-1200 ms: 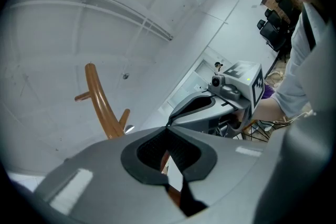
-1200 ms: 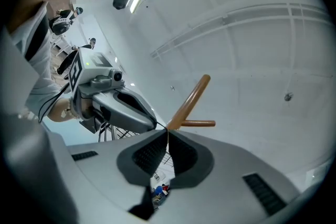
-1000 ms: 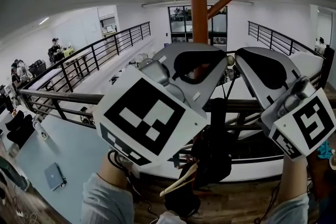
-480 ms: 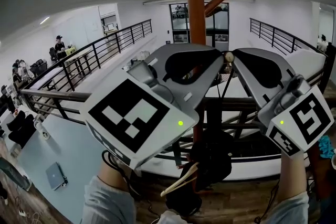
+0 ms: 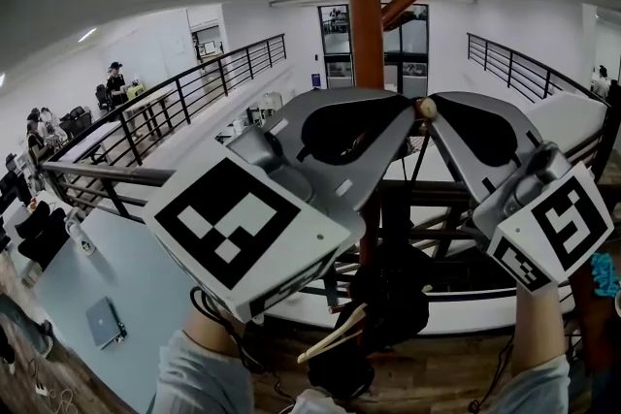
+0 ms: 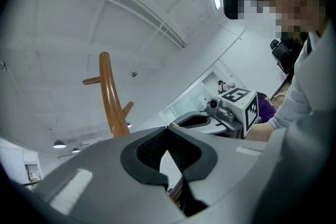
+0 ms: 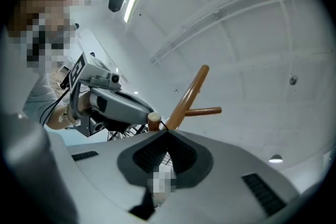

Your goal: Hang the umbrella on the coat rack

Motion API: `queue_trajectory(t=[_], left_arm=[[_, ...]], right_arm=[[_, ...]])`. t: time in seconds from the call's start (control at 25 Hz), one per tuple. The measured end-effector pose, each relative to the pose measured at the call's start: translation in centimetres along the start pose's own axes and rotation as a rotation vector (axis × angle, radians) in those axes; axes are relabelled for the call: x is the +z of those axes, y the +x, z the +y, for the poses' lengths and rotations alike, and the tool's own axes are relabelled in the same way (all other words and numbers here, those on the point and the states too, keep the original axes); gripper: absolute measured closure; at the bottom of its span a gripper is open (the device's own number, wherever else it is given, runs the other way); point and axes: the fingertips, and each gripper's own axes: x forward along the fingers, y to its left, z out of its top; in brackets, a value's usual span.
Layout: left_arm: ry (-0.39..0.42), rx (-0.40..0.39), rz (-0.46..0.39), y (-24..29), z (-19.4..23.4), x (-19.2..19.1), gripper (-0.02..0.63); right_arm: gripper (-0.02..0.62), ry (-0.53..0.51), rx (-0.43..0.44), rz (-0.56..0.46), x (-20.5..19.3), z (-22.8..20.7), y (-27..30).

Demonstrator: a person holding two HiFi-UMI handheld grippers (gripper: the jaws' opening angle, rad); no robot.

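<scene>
The orange-brown coat rack pole [image 5: 364, 5] rises straight ahead, with a peg [image 5: 405, 2] slanting up to its right; the pole also shows in the left gripper view [image 6: 108, 97] and the right gripper view [image 7: 186, 97]. Both grippers are raised, tips together beside the pole. A small wooden knob [image 5: 424, 108] of the umbrella sits at their tips. My right gripper [image 7: 167, 131] is shut on a thin cord by that knob [image 7: 154, 119]. My left gripper [image 6: 167, 129] looks shut, its hold hidden. The black folded umbrella [image 5: 390, 281] hangs below against the pole.
A black railing [image 5: 116, 175] runs behind the rack, over a lower floor with a pale table [image 5: 126, 286] and a laptop [image 5: 100, 323]. People sit far left [image 5: 114, 82]. A pale curved wooden piece [image 5: 335, 334] pokes out under the umbrella.
My left gripper has drifted slightly left and down. The right gripper and the knob have hardly moved.
</scene>
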Motion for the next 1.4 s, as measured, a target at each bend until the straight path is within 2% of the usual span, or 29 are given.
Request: queue_trajectory(t=[0.4, 0.56, 0.72, 0.84, 1.16, 1.4], left_arm=[[-0.039, 0.014, -0.046, -1.0, 0.8, -0.6, 0.598], [-0.05, 0.041, -0.031, -1.4, 1.1, -1.9, 0.598], [-0.073, 0.083, -0.056, -2.2, 1.7, -2.1, 0.601], [-0.101, 0.08, -0.058, -2.5, 1.8, -2.5, 0.601], [-0.087, 0.088, -0.106, -3.5, 1.2, -2.5, 0.601], [-0.181, 0.084, -0.179, -4.6, 1.7, -2.2, 0.601]], right_arm=[[0.595, 0.023, 0.008, 0.005, -0.5, 1.2, 1.0], [0.595, 0.032, 0.011, 0.028, -1.5, 2.0, 1.5], [0.595, 0.06, 0.008, 0.026, -1.9, 2.1, 1.5], [0.595, 0.069, 0.001, 0.023, -1.9, 2.1, 1.5], [0.595, 0.112, -0.032, 0.001, -2.5, 2.2, 1.8], [0.594, 0.111, -0.069, 0.003, -2.8, 2.5, 1.7]])
